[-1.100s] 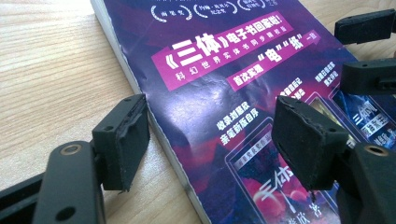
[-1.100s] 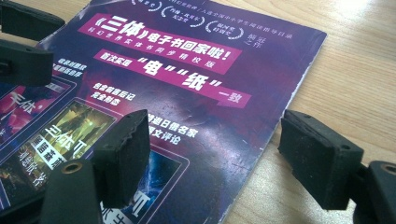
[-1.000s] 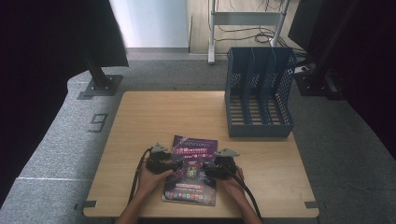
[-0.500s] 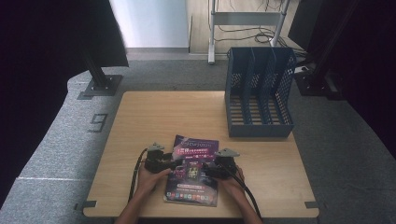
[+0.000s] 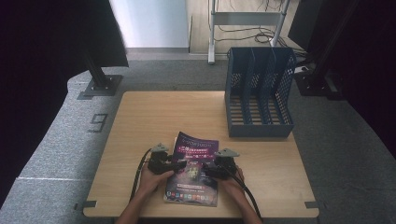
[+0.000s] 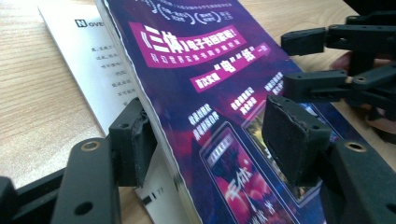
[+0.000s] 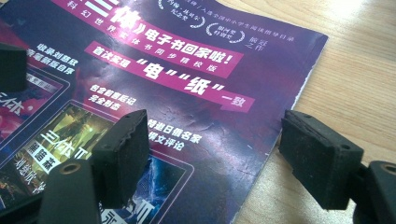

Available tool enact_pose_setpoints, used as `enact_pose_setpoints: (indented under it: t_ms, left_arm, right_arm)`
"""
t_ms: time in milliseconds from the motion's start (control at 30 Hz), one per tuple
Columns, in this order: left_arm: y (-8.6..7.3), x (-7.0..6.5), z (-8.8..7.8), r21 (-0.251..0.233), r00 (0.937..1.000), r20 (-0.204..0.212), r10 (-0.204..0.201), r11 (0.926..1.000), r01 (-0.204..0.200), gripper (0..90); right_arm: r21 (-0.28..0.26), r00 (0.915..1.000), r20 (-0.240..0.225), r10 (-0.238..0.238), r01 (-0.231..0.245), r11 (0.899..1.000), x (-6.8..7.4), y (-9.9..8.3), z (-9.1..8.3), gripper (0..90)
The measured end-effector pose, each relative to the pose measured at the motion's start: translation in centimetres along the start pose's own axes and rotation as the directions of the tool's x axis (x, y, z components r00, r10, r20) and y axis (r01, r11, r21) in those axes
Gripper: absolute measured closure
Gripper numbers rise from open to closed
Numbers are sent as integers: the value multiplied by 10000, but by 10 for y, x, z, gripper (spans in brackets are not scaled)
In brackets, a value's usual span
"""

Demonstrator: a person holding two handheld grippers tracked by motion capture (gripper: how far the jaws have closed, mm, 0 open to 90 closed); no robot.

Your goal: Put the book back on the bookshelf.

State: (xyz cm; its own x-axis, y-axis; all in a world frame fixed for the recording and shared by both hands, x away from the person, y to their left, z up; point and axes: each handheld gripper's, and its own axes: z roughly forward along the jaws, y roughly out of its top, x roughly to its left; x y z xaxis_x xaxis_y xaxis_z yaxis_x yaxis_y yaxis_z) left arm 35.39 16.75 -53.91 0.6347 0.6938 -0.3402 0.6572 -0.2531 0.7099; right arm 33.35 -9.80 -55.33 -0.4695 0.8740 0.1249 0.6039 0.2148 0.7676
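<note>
A: From the high view, what lies where?

B: A purple magazine [image 5: 194, 170] lies flat near the front edge of the wooden tabletop [image 5: 154, 116]. The left tool [image 5: 164, 162] sits at its left edge and the right tool [image 5: 219, 165] at its right edge, each held in a hand [image 5: 152, 179]. A blue file rack [image 5: 258, 91] with three slots stands at the far right corner, well apart from the magazine. From up there I cannot tell how the jaws stand.

A: And the left tool's view?

B: There the jaws are spread. The magazine's [image 6: 219, 107] edge is raised off the tabletop [image 6: 37, 107], with one jaw at the underside and the other over the cover, not pinching. A white page [image 6: 105, 70] with print shows beneath the cover, which the high view does not reveal. The right tool [image 6: 341, 70] appears across the cover, at the far edge.

A: The right tool's view?

B: Its jaws are spread too, straddling the magazine's [image 7: 187, 93] edge: one above the cover, the other over bare tabletop [image 7: 364, 60] just beside it. Whether either touches anything, I cannot tell. The cover's white and pink lettering reads clearly here, and the paper shows fine creases.
</note>
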Motion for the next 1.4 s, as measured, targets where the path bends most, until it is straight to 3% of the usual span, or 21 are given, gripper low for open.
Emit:
enact_pose_setpoints:
  t_ms: [300, 467, 667, 1067, 1400]
  left_arm:
    - [16, 10, 15, 252, 9997, -252, -56, 9997, 62, 422]
    - [15, 9, 16, 236, 9987, -481, 162, 9996, -151, 482]
    - [7, 6, 15, -35, 9967, -680, 448, 9990, -451, 569]
    - [4, 6, 15, -287, 9976, -543, 423, 9986, -439, 683]
    - [5, -1, 9, -869, 9954, -539, 786, 9927, -831, 817]
  right_arm:
    - [10, 10000, -83, 12, -12, 10000, -1, -1, -1, 250]
    - [5, 10000, -90, 14, -14, 10000, -1, -1, -1, 251]
    - [2, 10000, -79, 19, -19, 10000, -1, -1, -1, 252]
    - [-4, 10000, -89, 26, -26, 10000, -1, -1, -1, 252]
    - [-1, 9999, -120, 26, -26, 10000, -2, -1, -2, 254]
